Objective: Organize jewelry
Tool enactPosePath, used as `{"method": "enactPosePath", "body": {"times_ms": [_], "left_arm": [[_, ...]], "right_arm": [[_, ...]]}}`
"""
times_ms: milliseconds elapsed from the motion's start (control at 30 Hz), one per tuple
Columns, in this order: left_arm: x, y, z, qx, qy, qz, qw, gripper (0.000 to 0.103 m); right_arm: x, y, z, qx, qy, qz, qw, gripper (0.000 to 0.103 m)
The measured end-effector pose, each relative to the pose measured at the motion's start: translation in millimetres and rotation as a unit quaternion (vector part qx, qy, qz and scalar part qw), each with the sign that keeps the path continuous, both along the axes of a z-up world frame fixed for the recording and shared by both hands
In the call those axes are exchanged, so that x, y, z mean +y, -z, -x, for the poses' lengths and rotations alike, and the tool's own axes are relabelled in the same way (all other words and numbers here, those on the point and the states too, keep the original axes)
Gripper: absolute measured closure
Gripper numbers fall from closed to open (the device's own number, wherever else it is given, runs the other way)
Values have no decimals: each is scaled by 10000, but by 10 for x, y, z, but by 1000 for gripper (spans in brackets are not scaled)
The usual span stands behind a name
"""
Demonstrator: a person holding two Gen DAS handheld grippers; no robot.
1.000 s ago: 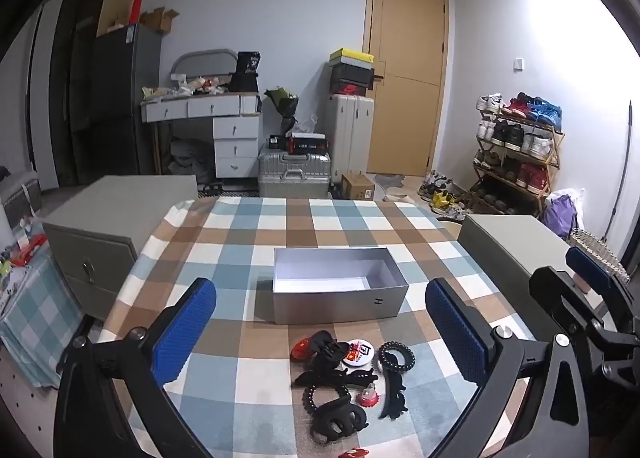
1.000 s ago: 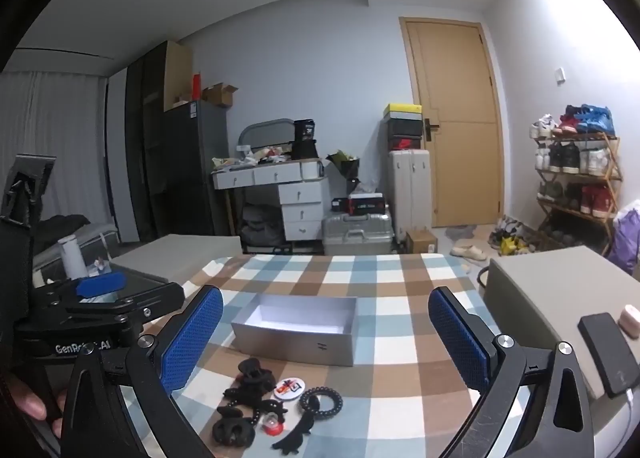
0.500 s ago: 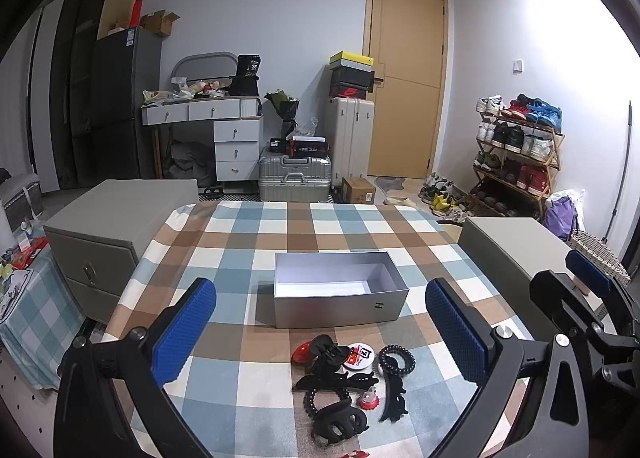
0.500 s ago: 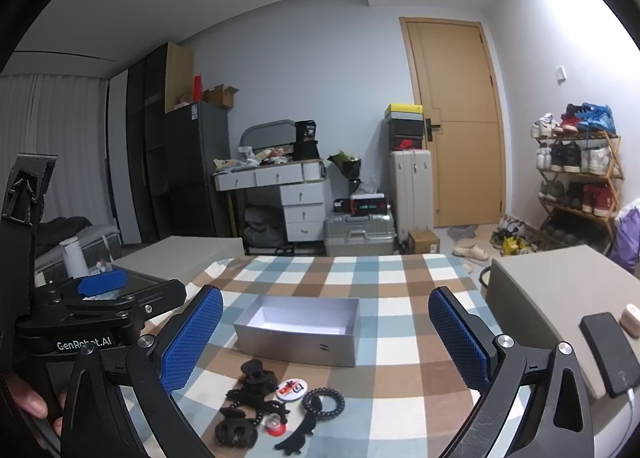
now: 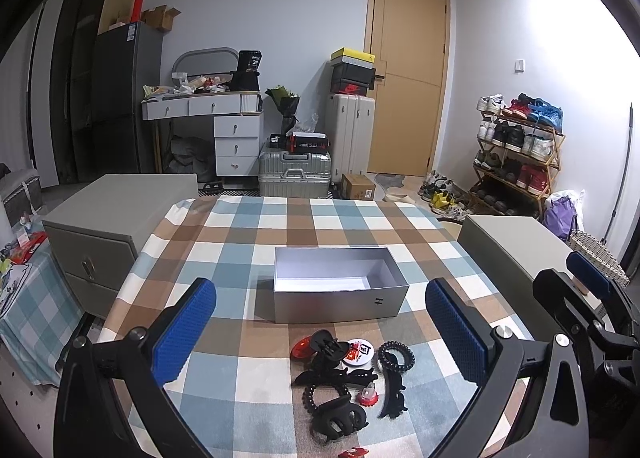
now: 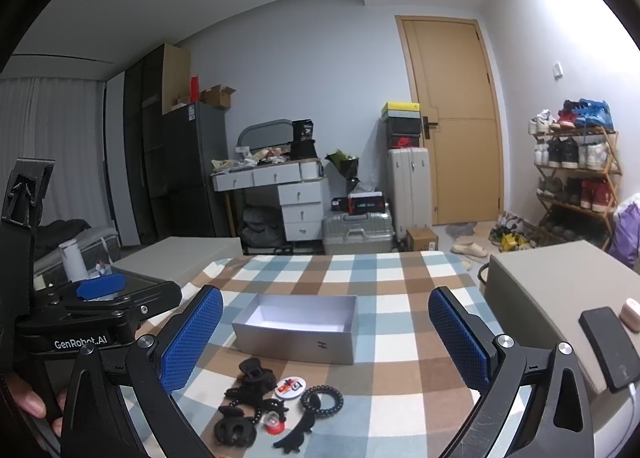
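Note:
An open silver box [image 5: 340, 290] with a white, empty inside stands mid-table; it also shows in the right wrist view [image 6: 296, 328]. In front of it lies a heap of hair accessories: black claw clips [image 5: 338, 418], a black coil tie [image 5: 397, 356], a round badge [image 5: 360, 352] and a red piece [image 5: 301, 349]. The heap shows in the right wrist view [image 6: 264, 402] too. My left gripper [image 5: 320, 334] is open and empty, held above the heap. My right gripper [image 6: 326, 340] is open and empty, to the right of the left one.
The checked tablecloth [image 5: 240, 242] covers the table. Grey cabinets stand at the left [image 5: 108, 213] and right [image 6: 560, 282]; a phone [image 6: 608, 346] lies on the right one. Suitcases, drawers, a shoe rack and a door fill the room behind.
Both views have shifted slightly; the box and heap sit a little higher in the left view. Both grippers stay open and empty.

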State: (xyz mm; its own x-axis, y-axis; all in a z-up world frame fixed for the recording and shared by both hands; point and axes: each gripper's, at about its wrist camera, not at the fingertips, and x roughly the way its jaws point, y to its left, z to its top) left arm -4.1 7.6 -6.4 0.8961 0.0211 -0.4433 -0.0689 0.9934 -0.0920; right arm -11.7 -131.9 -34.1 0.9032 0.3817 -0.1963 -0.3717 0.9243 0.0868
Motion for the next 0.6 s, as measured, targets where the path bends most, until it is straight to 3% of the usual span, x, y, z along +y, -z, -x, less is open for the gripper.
{"method": "enactPosePath", "body": {"times_ms": [600], "left_arm": [[28,62,-16,104,28,79,9999,1]], "right_arm": [[20,18,23,-3,-6,27,10000,0]]}}
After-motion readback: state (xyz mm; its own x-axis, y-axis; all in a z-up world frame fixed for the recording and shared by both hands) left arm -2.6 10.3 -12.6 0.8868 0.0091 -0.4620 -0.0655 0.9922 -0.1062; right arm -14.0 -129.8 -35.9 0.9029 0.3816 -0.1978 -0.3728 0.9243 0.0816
